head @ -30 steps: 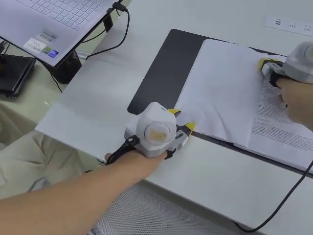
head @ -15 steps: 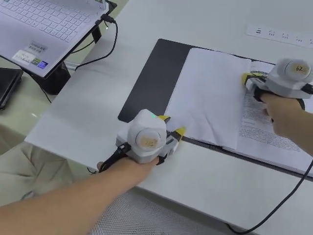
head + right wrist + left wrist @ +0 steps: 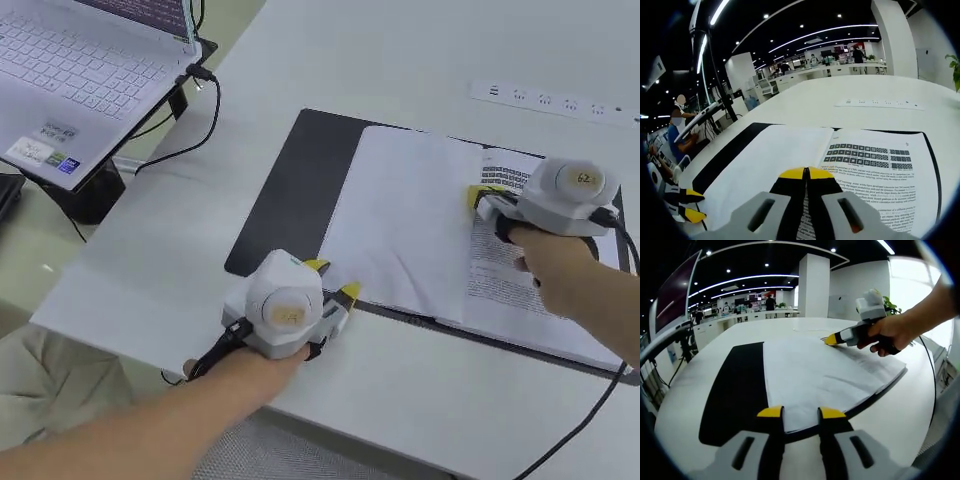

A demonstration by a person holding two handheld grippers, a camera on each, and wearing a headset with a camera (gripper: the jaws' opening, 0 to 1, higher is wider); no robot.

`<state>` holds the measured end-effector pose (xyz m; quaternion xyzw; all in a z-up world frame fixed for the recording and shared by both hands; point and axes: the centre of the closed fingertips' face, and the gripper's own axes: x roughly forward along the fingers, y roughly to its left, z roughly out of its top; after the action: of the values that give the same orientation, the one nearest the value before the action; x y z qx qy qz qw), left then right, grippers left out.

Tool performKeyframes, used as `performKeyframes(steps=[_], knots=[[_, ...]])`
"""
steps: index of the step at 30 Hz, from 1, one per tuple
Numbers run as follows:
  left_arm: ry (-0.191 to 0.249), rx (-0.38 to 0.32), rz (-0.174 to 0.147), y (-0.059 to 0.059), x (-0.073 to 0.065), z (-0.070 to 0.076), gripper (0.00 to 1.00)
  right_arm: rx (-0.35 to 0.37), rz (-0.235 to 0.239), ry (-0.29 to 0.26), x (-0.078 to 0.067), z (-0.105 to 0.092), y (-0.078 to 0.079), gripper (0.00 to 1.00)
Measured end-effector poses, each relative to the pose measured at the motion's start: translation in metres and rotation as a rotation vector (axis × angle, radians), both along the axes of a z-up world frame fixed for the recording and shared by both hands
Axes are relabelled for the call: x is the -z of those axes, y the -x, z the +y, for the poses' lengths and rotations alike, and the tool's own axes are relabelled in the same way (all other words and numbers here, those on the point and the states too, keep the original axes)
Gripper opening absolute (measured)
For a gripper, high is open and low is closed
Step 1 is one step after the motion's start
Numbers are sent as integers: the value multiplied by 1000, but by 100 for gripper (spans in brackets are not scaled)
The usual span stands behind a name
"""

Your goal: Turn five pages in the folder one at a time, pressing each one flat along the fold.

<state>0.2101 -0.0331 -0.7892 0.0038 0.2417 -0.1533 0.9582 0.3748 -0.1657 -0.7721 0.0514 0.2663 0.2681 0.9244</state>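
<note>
Black folder, white text-printed pages

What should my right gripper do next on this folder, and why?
Probably draw the right gripper toward you down the fold, pressing as it goes. Its jaws are shut and sit near the fold's far end, between the blank turned page and the printed page, so most of the crease lies ahead. The left gripper sits open at the near edge of the folder.
</note>
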Motion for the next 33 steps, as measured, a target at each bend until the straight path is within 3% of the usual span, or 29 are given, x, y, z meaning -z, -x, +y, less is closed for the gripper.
performKeyframes(steps=[16,24,33], knots=[[-5,-2,-2,-2,3,0,25,25,50,-67,-4,-7,36,0],[-3,-1,-3,-2,3,0,25,14,29,-85,-4,-8,56,0],[-1,-2,-3,0,2,0,25,-10,-3,-50,-2,-8,74,0]])
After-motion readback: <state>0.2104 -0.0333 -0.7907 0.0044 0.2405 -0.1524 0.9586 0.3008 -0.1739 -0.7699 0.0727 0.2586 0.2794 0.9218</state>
